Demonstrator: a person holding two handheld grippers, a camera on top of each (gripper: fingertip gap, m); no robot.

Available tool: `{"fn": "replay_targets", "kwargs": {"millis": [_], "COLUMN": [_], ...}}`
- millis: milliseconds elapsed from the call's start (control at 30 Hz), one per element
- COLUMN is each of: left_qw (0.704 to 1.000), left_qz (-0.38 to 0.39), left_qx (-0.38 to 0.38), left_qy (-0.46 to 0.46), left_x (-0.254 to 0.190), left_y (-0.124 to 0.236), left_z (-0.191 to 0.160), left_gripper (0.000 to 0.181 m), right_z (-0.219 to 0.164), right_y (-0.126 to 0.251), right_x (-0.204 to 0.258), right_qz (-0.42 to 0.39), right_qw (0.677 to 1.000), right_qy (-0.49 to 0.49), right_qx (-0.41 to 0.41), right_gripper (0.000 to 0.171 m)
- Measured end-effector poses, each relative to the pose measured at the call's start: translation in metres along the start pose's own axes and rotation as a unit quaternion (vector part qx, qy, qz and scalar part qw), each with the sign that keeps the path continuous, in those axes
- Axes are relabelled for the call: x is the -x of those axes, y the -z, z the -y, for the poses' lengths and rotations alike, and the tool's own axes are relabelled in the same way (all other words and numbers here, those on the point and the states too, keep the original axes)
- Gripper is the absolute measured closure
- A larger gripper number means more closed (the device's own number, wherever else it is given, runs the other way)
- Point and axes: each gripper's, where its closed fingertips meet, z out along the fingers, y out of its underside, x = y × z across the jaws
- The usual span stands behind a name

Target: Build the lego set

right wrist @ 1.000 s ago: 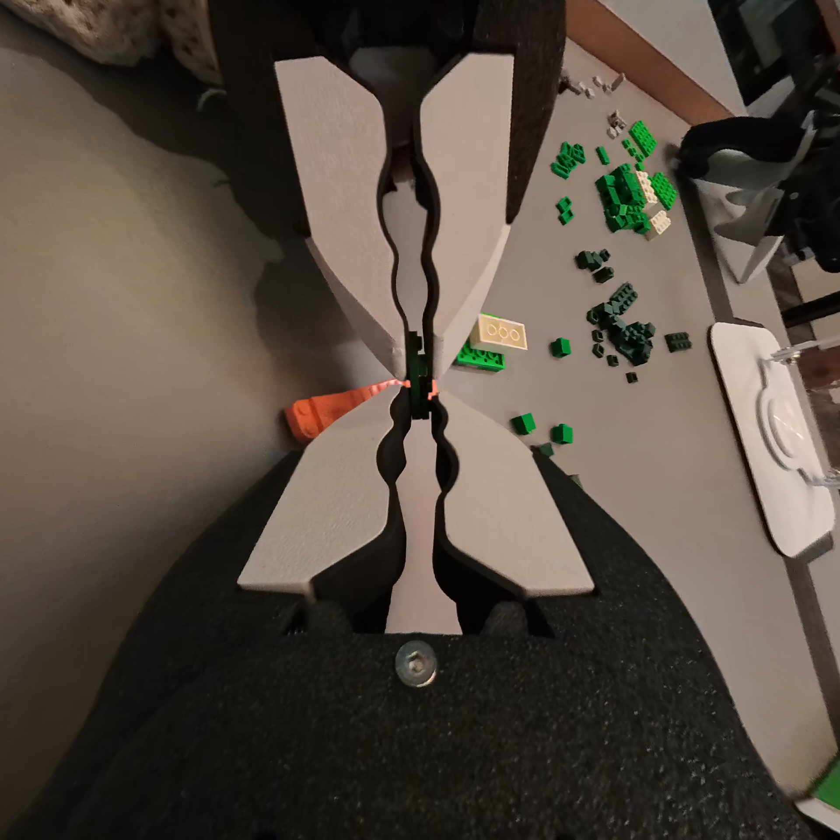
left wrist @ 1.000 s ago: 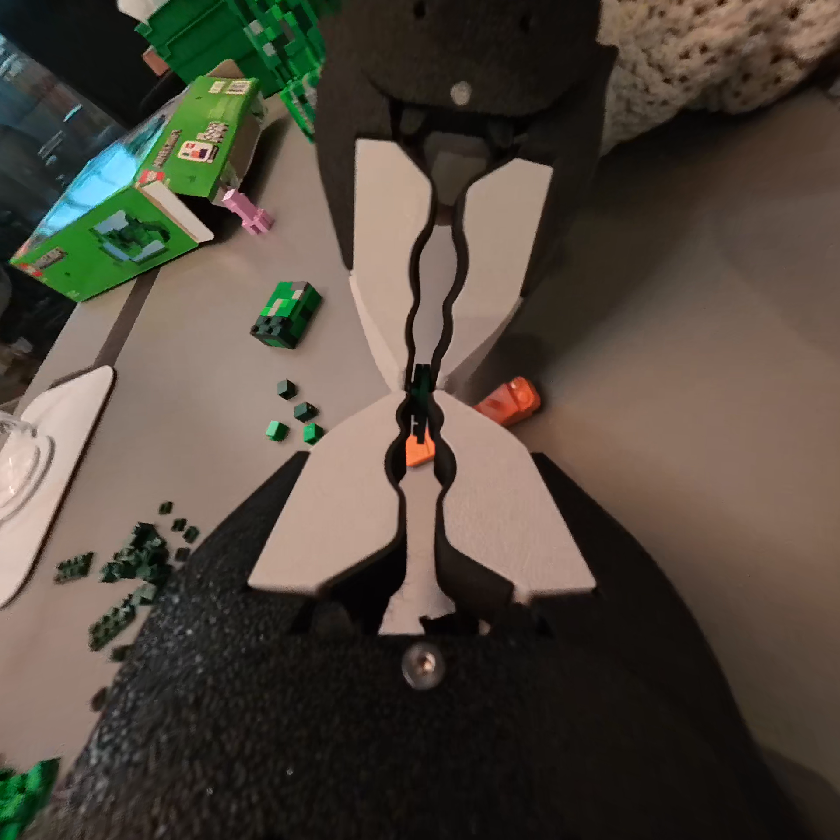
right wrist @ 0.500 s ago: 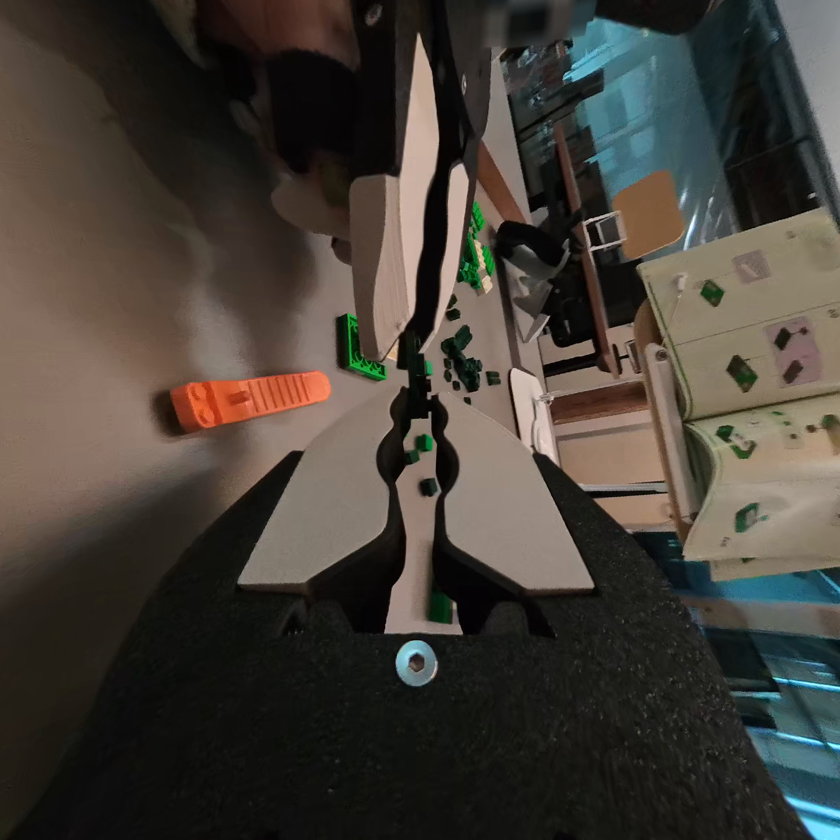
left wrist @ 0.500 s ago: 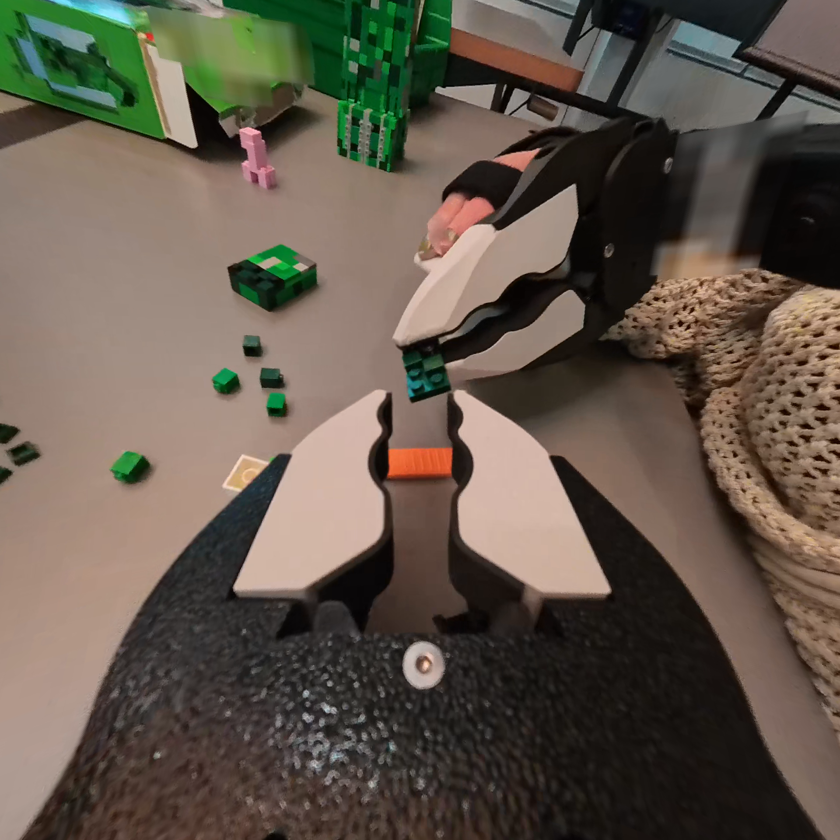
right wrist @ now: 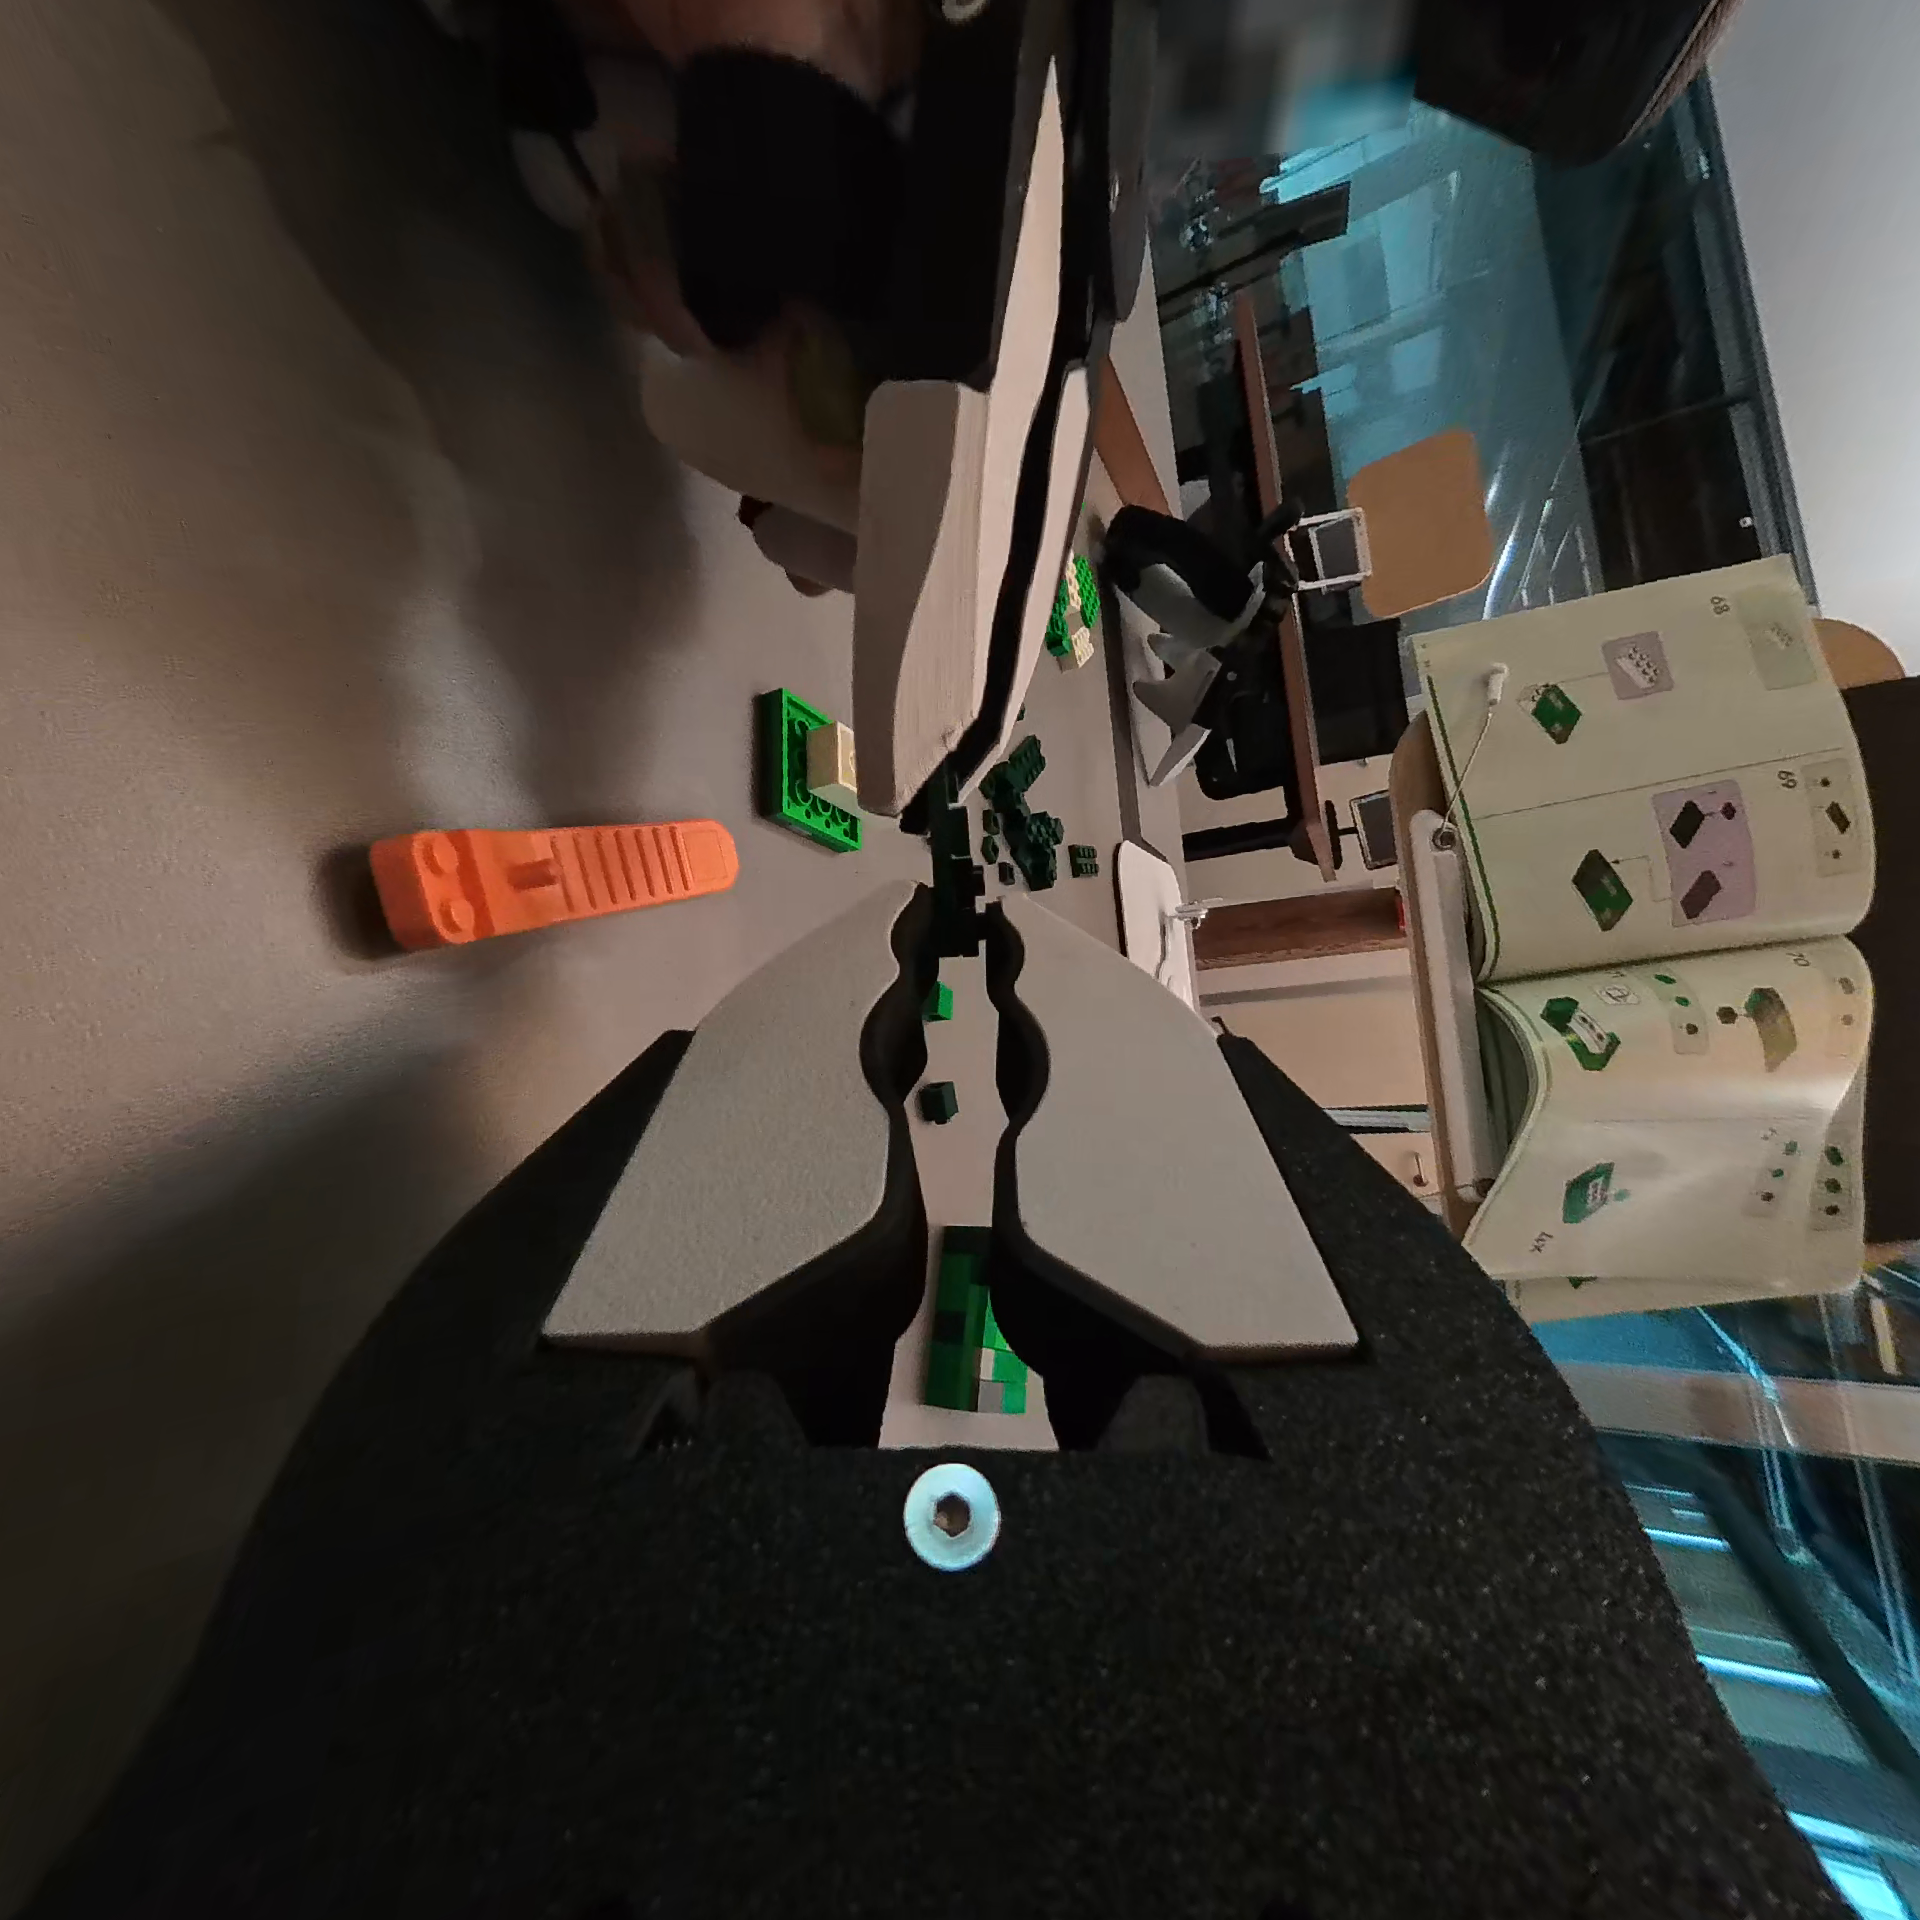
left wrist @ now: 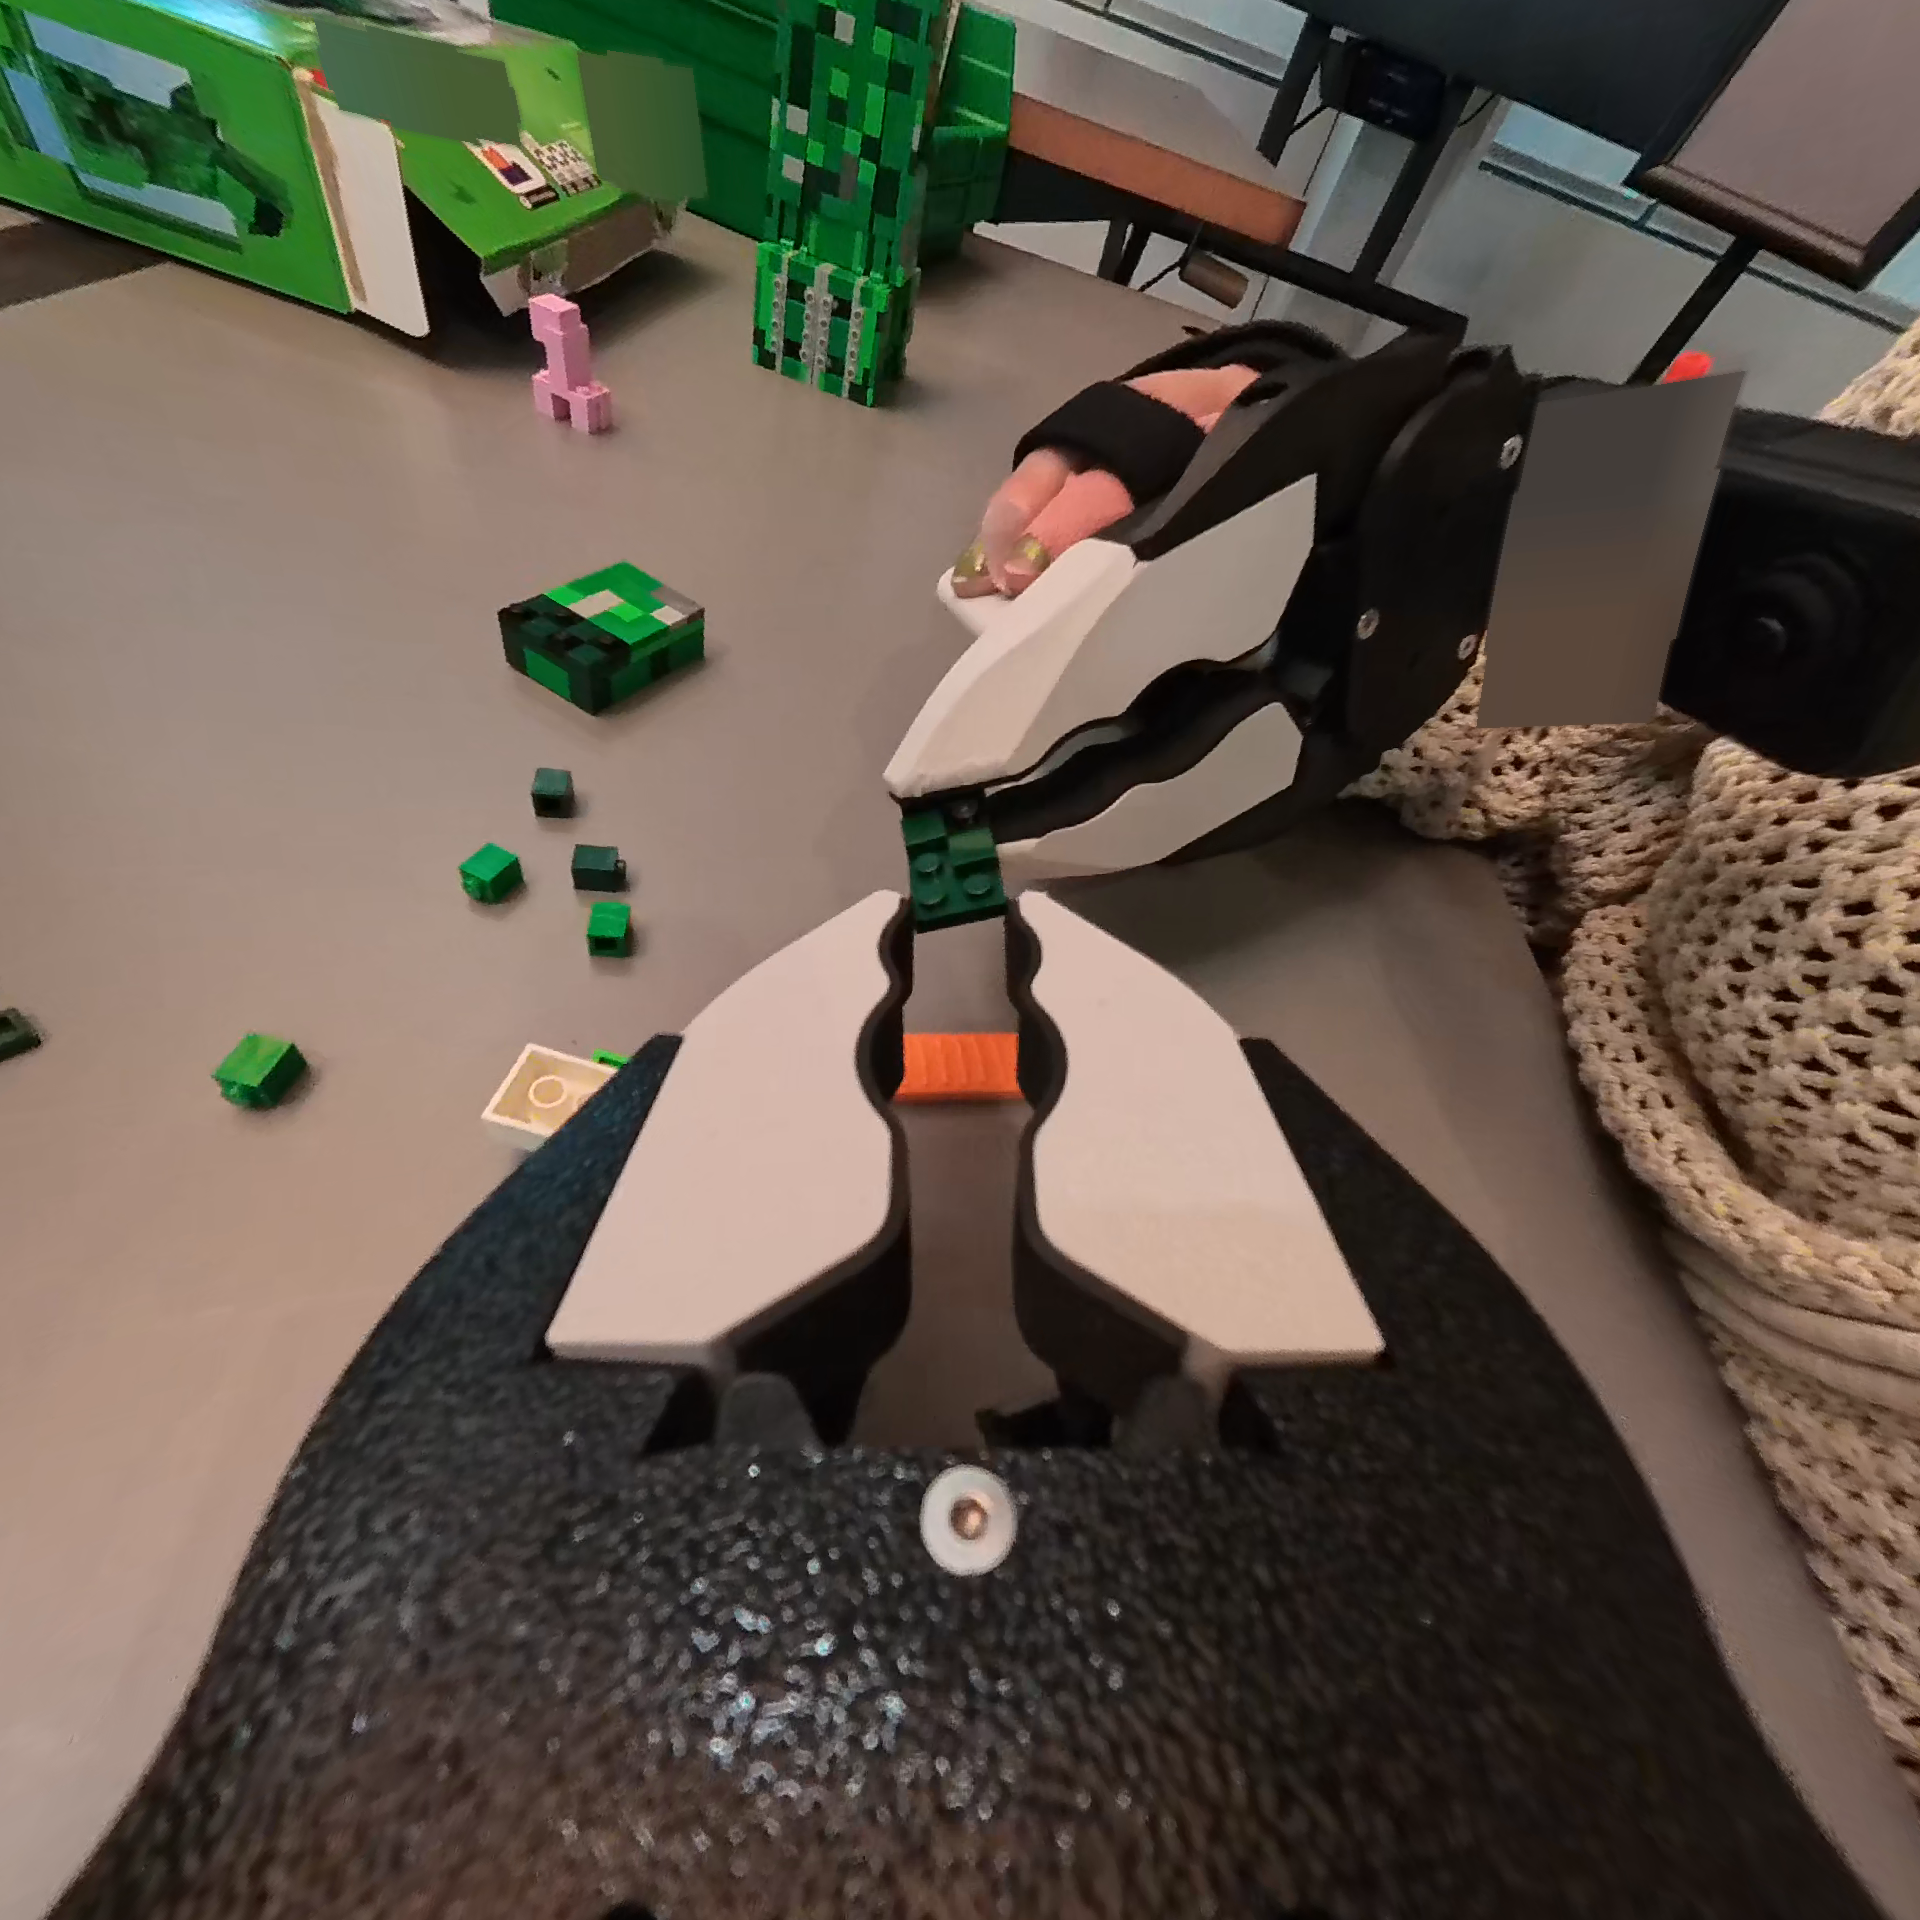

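A small dark green plate piece (left wrist: 951, 878) hangs in the air between both grippers. My right gripper (left wrist: 951, 821) comes in from the right, held by a gloved hand, and is shut on the plate's far end. In the right wrist view the plate (right wrist: 951, 862) shows edge-on at my right gripper's (right wrist: 958, 902) tips. My left gripper (left wrist: 958, 914) has its two tips against the sides of the plate's near end. It also shows in the right wrist view (right wrist: 925, 805), coming from above. An orange brick separator (right wrist: 551, 883) lies on the grey table below.
A green block head (left wrist: 603, 634), several loose small green bricks (left wrist: 592, 862) and a cream brick (left wrist: 540, 1091) lie to the left. A tall green build (left wrist: 842, 208), a pink figure (left wrist: 566, 364) and green boxes (left wrist: 156, 156) stand behind. A knit cloth (left wrist: 1766, 1039) lies at the right. An open instruction booklet (right wrist: 1662, 935) stands beyond. Only a small space, under 4 cm, lies between the two pairs of fingers. From the left gripper's tips to the cream brick (left wrist: 540, 1091) is close to 7 centimeters.
A second ago both grippers pinched the piece tip to tip. The left one opened and swung round; its fingers have now narrowed onto the plate, which the right gripper has kept holding.
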Motion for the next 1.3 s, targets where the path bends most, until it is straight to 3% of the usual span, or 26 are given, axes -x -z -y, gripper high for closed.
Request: {"fn": "replay_targets", "kwargs": {"millis": [167,300,433,667,867,1300], "left_qw": [1.000,0.994,0.978,0.967,0.962,0.953], "left_qz": [0.009,0.050,0.090,0.123,0.138,0.112], "left_qx": [0.000,0.001,-0.004,-0.017,-0.017,0.026], "left_qy": [-0.019,-0.094,-0.187,-0.224,-0.233,-0.279], "left_x": [0.001,0.008,0.009,0.013,0.017,0.006], "left_y": [0.001,0.007,0.011,0.016,0.015,-0.006], "left_z": [0.001,0.003,0.007,0.013,0.012,-0.007], "left_gripper": [0.166,0.166,0.166,0.165,0.165,0.165], "right_z": [0.001,-0.021,-0.034,-0.043,-0.045,-0.036], "right_y": [0.000,0.002,0.009,0.013,0.016,0.009], "right_x": [-0.004,-0.012,-0.031,-0.053,-0.061,-0.052], "right_qz": [-0.015,0.005,-0.006,-0.074,-0.105,-0.067], "right_qw": [1.000,0.993,0.961,0.912,0.905,0.919], "right_qy": [-0.004,-0.118,-0.268,-0.379,-0.385,-0.367], "right_qx": [-0.013,-0.013,-0.074,-0.139,-0.146,-0.128], "right_gripper": [0.162,0.141,0.139,0.142,0.144,0.146]}}
